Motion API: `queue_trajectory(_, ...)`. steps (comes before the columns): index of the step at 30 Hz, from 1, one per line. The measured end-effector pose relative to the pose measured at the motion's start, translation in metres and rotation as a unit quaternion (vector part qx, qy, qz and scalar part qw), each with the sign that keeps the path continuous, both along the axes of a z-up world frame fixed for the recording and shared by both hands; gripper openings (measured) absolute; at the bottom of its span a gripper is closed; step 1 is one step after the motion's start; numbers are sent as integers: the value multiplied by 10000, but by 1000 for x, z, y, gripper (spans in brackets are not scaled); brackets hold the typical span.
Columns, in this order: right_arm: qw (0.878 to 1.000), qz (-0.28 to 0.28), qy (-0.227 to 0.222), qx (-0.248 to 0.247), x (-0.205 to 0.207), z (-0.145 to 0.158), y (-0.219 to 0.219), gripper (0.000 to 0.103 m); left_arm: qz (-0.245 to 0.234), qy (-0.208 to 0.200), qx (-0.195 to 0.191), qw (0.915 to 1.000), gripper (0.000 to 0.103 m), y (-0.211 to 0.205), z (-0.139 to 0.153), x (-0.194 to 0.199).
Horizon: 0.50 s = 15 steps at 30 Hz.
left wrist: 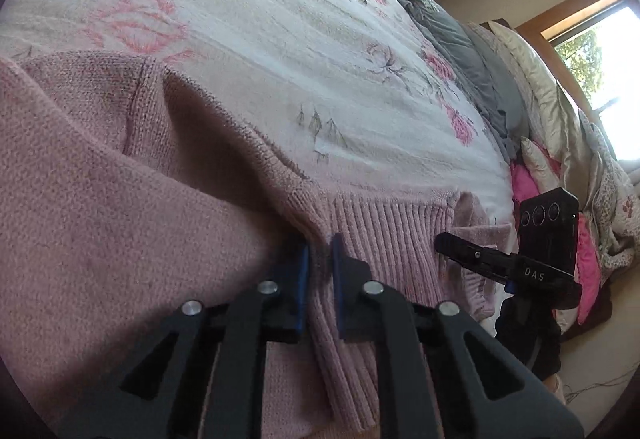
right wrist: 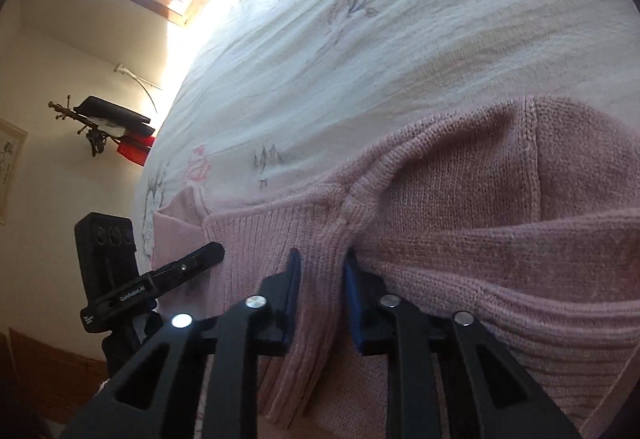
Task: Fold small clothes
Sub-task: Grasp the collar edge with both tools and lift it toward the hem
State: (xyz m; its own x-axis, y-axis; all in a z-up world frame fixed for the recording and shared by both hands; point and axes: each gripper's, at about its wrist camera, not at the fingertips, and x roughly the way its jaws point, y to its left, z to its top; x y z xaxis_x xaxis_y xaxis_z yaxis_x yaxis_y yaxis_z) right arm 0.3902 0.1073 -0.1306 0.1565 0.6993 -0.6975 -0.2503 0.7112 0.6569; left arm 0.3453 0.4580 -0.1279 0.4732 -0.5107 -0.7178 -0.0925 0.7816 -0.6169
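- The sweater (left wrist: 120, 167) lies on the bed (left wrist: 248, 19), over the near edge of the flowered cover, its ribbed hem (left wrist: 384, 223) towards you.
- Your left claw (left wrist: 319, 279) is clenched on a pinch of the ribbed knit; the blue pads have cloth between them.
- Your right claw (right wrist: 322, 291) likewise grips a bunched ridge of the hem (right wrist: 280, 235), where a seam runs up into the body.
- Expect it to be soft and limp: thick knit, light enough to lift, but it will sag and stretch between your two holds.
- The rib is probably the best place to grip, being denser and less likely to slip than the looser body knit.
- Take hold near the two ends of the hem, well apart, so the edge hangs straight for folding.
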Motion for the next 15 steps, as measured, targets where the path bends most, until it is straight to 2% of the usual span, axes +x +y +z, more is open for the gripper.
queue_trajectory(1, 10000, -29, -72, 33, 3, 2, -2, 11, 62, -130, -16, 9999, 8, 2, 4, 3)
queue_trajectory(3, 9995, -172, -257, -59, 13, 7, -6, 10, 165, -467, 224, 9985, 7, 7, 16, 8)
queue_trajectory(4, 9993, -187, -310, -122, 17, 9, -6, 10, 192, -492, 292, 9982, 7, 9, 16, 11)
queue_trajectory(7, 9991, -40, -239, -337, 23, 3, 1, 10, 108, -96, 78, 9999, 8, 13, 0, 18)
queue_trajectory(9, 9981, 14, -359, -496, 17, 6, 4, 13, 42, -135, 73, 9999, 11, 13, 1, 12)
queue_trajectory(11, 9976, -66, -504, -464, 5, 17, -1, 21, 63, -194, -31, 9998, 21, 16, 8, -2)
queue_trajectory(13, 9975, -33, -605, -350, -11, 28, -8, 34, -39, -295, -174, 9994, 45, 15, 16, -21)
queue_trajectory(15, 9978, 94, -580, -294, -31, 31, -12, 35, -227, -243, -40, 9994, 50, 7, 18, -39)
